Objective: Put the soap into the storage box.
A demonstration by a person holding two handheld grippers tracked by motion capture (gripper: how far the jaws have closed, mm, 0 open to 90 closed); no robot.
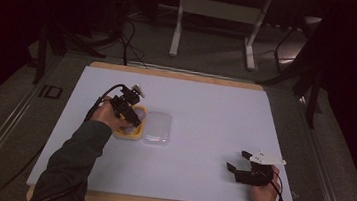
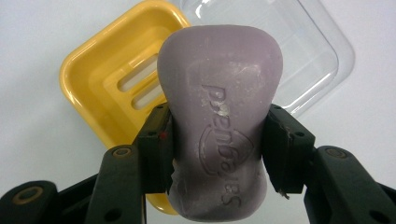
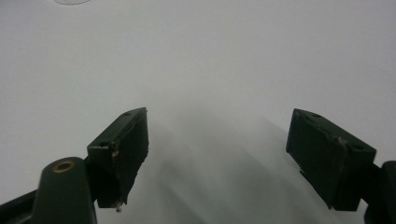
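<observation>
A lilac soap bar (image 2: 219,121) is clamped across its waist by the left gripper (image 2: 217,149) and held above the yellow soap dish (image 2: 100,88), whose slotted floor is seen just behind it. A clear plastic lid (image 2: 308,60) lies beside the dish, touching or nearly touching it. The step in hand is judged to be the placing of the bar into the dish — the bar is not yet seated. A lowering centred over the dish is called for next, then a release. The right gripper (image 3: 217,154) is held wide open over bare white table (image 3: 210,60), nothing between its jaws.
</observation>
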